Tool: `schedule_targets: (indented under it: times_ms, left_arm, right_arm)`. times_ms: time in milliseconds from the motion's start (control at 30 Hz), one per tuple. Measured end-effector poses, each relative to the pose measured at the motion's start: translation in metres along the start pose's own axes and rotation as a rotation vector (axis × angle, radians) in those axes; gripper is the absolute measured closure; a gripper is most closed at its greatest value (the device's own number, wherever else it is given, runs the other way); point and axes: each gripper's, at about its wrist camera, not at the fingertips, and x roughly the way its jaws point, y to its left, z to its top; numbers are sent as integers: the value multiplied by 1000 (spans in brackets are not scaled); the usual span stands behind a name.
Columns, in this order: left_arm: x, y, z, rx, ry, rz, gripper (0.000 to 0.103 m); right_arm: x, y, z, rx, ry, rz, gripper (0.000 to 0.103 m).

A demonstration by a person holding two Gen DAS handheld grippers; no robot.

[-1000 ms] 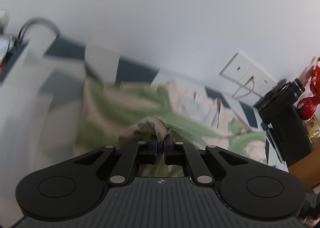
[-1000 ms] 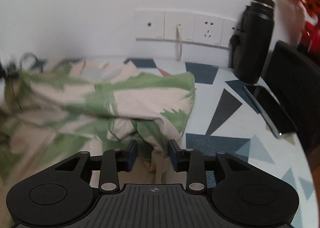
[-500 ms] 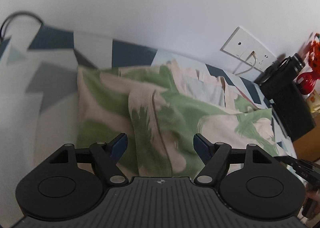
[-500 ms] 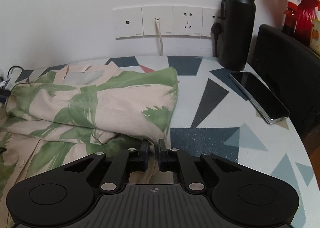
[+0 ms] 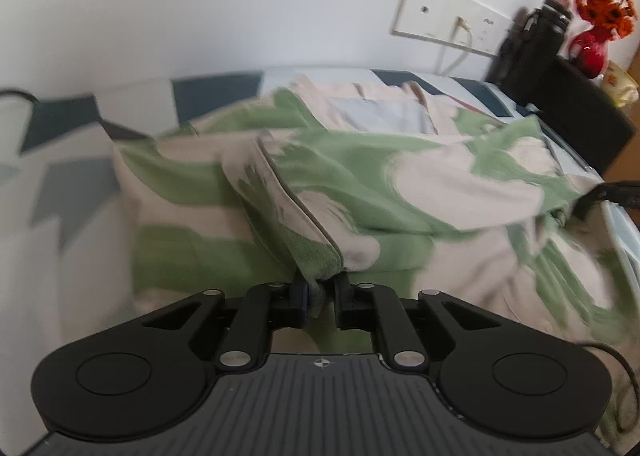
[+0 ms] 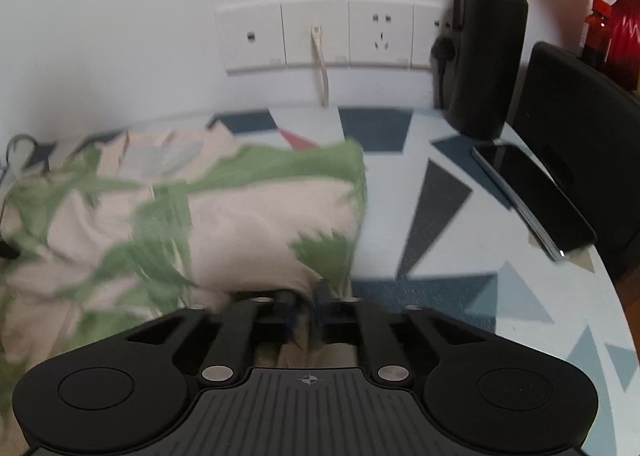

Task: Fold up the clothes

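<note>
Green-and-cream shirt (image 5: 360, 184) pinched in both closed tongs (image 5: 320, 296) (image 6: 306, 308)

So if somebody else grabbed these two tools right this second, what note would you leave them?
Left hand-held gripper: shut on a fold of the green-and-cream garment.
Right hand-held gripper: shut on the garment's near edge.
The garment lies bunched and partly doubled over on the patterned table; phone and black bottle sit to the right, apart from the cloth.
Done: both edges gripped.
Left: carry the fold over, flatten, finish folding.
</note>
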Motion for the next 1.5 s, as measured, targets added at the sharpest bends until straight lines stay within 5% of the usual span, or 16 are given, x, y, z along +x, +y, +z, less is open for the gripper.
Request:
schedule_targets:
  times_ms: [200, 400, 567, 667, 900, 1133, 1267, 1500]
  left_arm:
    - [-39, 19, 31, -93, -163, 7, 101]
    - [-31, 16, 23, -67, -104, -6, 101]
    - [-22, 21, 9, -135, -90, -11, 101]
    - [-29, 21, 17, -150, -130, -10, 101]
    - [-47, 19, 39, -173, -235, -8, 101]
    - [-57, 13, 52, -198, -295, -22, 101]
    - [-59, 12, 54, -201, -313, -10, 101]
    - [-51, 18, 35, -238, -275, 5, 101]
  right_arm:
    - [-17, -6, 14, 87, -92, 43, 99]
    - [-7, -15, -3, 144, -25, 29, 98]
    - [-6, -1, -11, 92, 14, -14, 73]
    - [-18, 12, -11, 26, -10, -11, 73]
    - [-25, 54, -13, -48, -26, 203, 73]
    - [1, 71, -13, -67, 46, 275, 73]
    - [30, 74, -8, -100, 55, 250, 74]
    - [33, 17, -7, 104, 25, 89, 74]
